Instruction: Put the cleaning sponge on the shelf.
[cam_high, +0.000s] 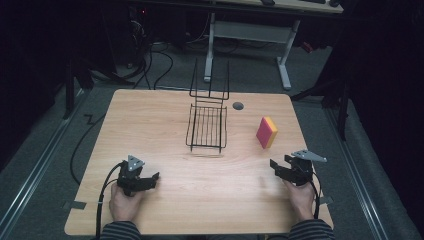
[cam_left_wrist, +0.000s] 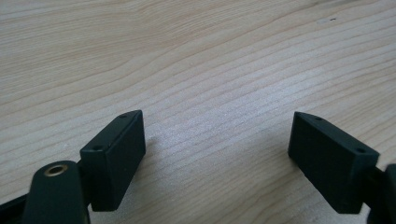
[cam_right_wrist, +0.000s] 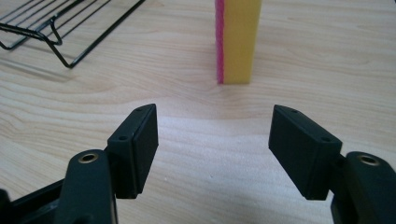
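Observation:
A sponge (cam_high: 267, 132) with a pink face and a yellow face stands on edge at the right of the wooden table (cam_high: 165, 125). In the right gripper view the sponge (cam_right_wrist: 237, 39) rises just beyond my right gripper (cam_right_wrist: 212, 140), whose jaws stand open with bare wood between them. From the high view my right gripper (cam_high: 280, 167) is held near the front right, short of the sponge. My left gripper (cam_high: 152, 179) rests at the front left. Its jaws (cam_left_wrist: 217, 149) are open over bare wood. A black wire rack (cam_high: 207, 125) stands in the middle of the table.
The wire rack's corner (cam_right_wrist: 56, 28) lies to the upper left in the right gripper view. A dark round hole (cam_high: 238, 106) sits near the table's far edge. Cables trail off the left edge. A desk frame (cam_high: 250, 35) stands beyond the table.

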